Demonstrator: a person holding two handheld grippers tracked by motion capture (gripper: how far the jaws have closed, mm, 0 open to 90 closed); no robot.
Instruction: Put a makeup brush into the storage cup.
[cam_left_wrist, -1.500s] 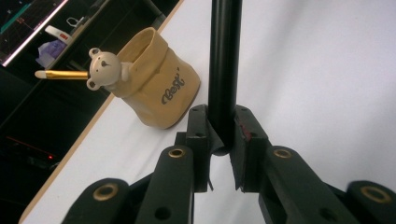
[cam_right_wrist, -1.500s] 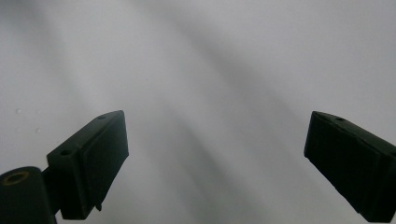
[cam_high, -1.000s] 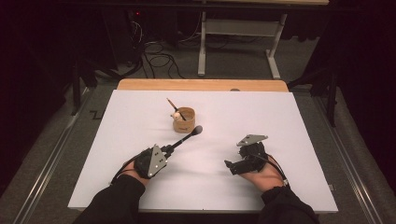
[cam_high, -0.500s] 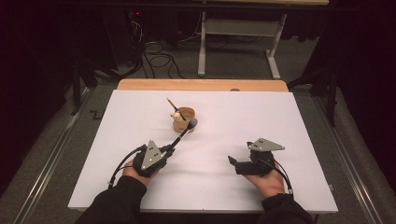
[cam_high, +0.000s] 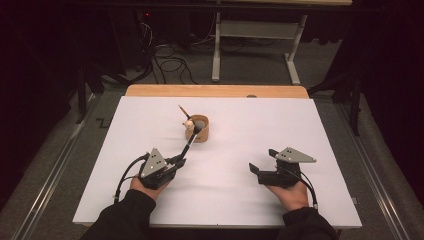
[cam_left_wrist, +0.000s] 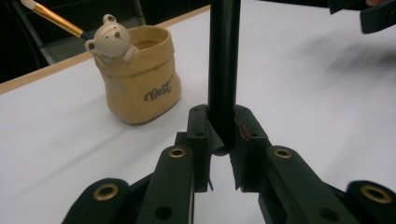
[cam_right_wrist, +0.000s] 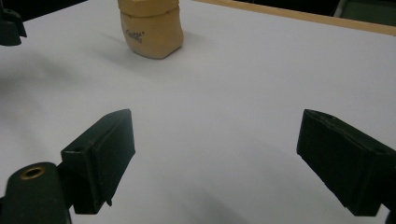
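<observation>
Jaws of left gripper (cam_left_wrist: 223, 154) clamp black brush (cam_left_wrist: 224, 70) (tip over pot (cam_left_wrist: 140, 79)).

We note a black rod (cam_left_wrist: 224, 70), thin, round and matte, clamped at its lower end between the left gripper (cam_left_wrist: 223, 140) pads. In the high view it slants up and away from that gripper, its grey rounded tip at the rim of the pot (cam_high: 201, 134). The pot is a small tan holder standing upright on the white table, with a bear head on its rim and dark lettering on its side. A brush (cam_left_wrist: 56, 19) with an orange handle leans out of it.
</observation>
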